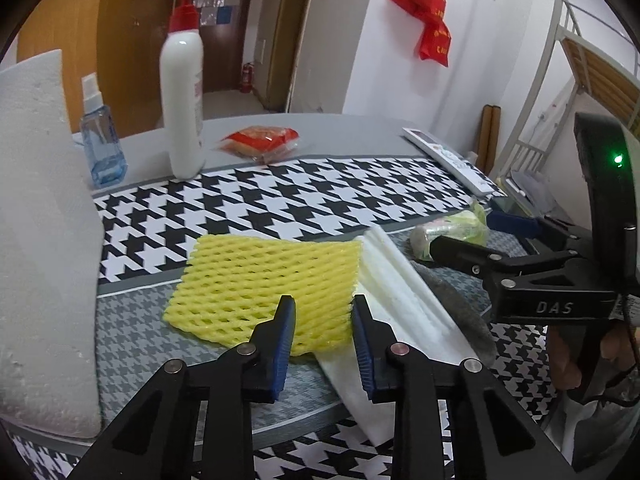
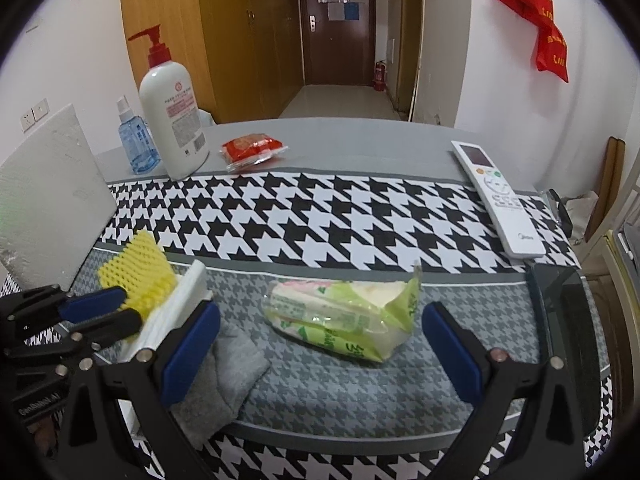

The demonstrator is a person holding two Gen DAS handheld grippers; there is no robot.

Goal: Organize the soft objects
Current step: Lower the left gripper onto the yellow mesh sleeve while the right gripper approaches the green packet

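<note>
**A:** Status on your left gripper (image 1: 323, 322)?

**B:** Jaws partway in, straddling the near edge of the yellow foam net (image 1: 264, 286). In my left view there's a gap between the pads and the net, so I read it as not clamped. The net lies flat just ahead of the tips, its right edge lapping the white foam sheet (image 1: 394, 280).

**A:** Right one?

**B:** My right gripper (image 2: 320, 332) is wide apart, nothing in it. The tissue pack (image 2: 344, 316) sits straight ahead between the two fingers, on the mat. The grey sock (image 2: 232, 364) is under my left finger (image 2: 192, 356), partly beneath the white sheet.

**A:** How do you want to take the net?

**B:** It's a thin, squashy mesh. I'd drop the tips until they brush the mat (image 2: 360, 396), then finish closing so the edge bunches up between the pads. Stay left of the white sheet or I'll pinch both. Lift slowly; the mesh could snag the sheet's ribs.

**A:** Collision risk?

**B:** The right gripper is close on my right side. Move one at a time.

**A:** Where does it go?

**B:** Can't tell; no bin in view. Big white foam block (image 1: 40, 240) stands to my left.
</note>
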